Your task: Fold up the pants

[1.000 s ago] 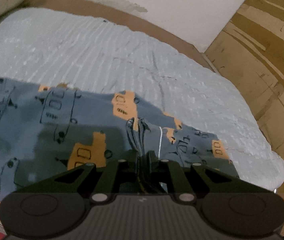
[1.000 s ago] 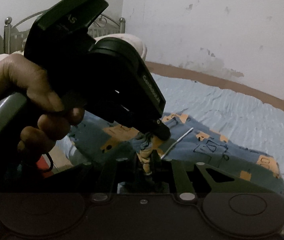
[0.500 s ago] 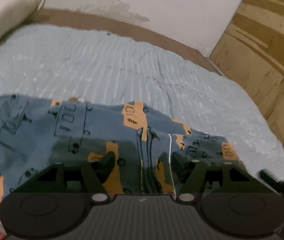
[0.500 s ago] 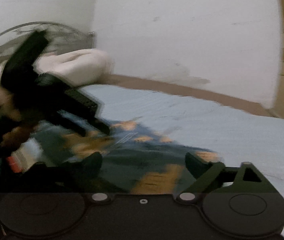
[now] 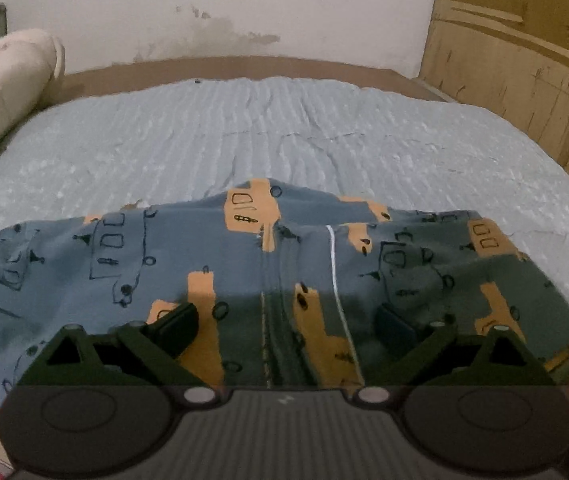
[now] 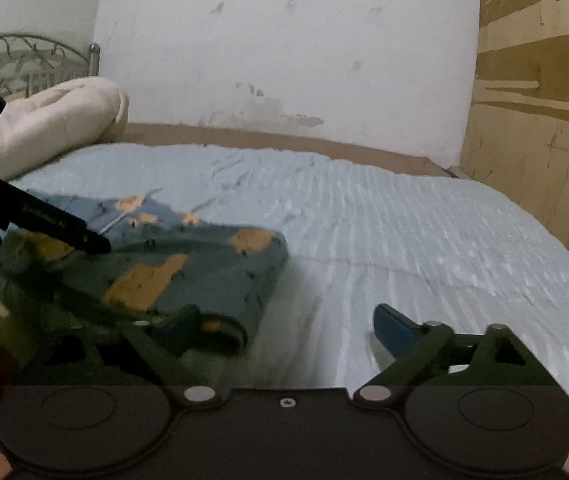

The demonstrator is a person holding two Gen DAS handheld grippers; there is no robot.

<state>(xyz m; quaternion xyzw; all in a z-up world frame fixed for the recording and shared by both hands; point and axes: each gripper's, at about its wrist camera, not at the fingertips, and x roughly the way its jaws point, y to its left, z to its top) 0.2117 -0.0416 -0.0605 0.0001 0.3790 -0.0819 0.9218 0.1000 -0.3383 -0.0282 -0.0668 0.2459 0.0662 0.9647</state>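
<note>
Location: a home bedroom. Indicators: a bed with a pale blue ribbed cover [image 5: 284, 140], a rolled cream blanket [image 6: 56, 124] at its head end, a wrought-metal headboard [image 6: 24, 60], a stained white plaster wall [image 6: 284, 52], and a brown wood-grain panel [image 5: 524, 60] beside the bed.

Dim indoor light; heavy fisheye curvature, black vignette corners. Right wrist view motion-blurred over the pants [image 6: 172, 264]; left wrist view sharper.

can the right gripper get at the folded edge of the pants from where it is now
Probably yes. The right gripper is open with the pants edge beside its left finger, nothing between them. The left gripper hovers further left, clear of that edge.
</note>
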